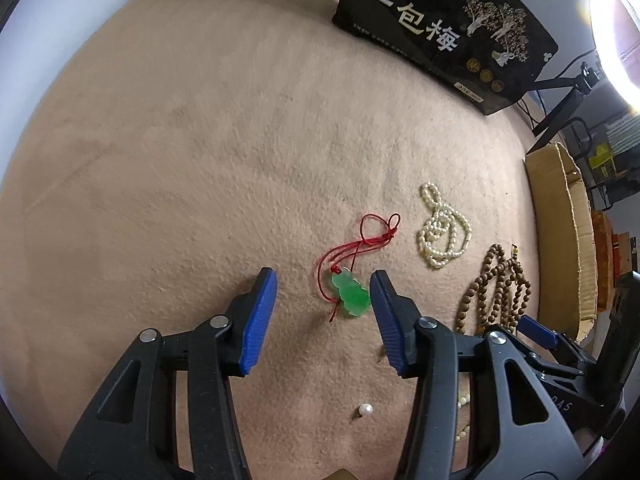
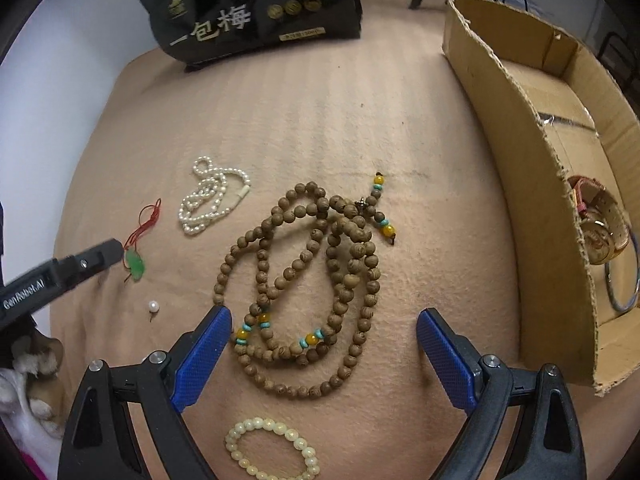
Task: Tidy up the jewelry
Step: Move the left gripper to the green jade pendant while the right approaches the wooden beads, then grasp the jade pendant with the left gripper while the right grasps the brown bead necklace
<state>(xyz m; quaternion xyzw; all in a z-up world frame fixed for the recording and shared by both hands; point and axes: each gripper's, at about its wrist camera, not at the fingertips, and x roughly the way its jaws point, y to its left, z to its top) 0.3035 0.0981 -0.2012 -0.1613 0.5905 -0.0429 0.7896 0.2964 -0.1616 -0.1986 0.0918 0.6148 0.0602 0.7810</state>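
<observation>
My left gripper (image 1: 323, 285) is open, its blue fingers on either side of a green jade gourd pendant (image 1: 351, 295) on a red cord (image 1: 362, 240); the pendant lies close to the right finger. The pendant also shows in the right wrist view (image 2: 136, 265), beside the left gripper's tip (image 2: 108, 252). My right gripper (image 2: 324, 324) is open and empty above a long wooden bead necklace (image 2: 308, 280). A white pearl strand (image 2: 212, 200) lies at the left, a loose pearl earring (image 2: 153, 306) nearer, and a pale yellow bead bracelet (image 2: 272, 448) nearest.
A cardboard box (image 2: 532, 184) at the right holds a watch (image 2: 600, 228) and a metal bangle (image 2: 624, 292). A black snack bag (image 2: 256, 8) stands at the back of the tan cloth (image 2: 400, 120). A ring light (image 1: 616, 28) on a stand is at the far right.
</observation>
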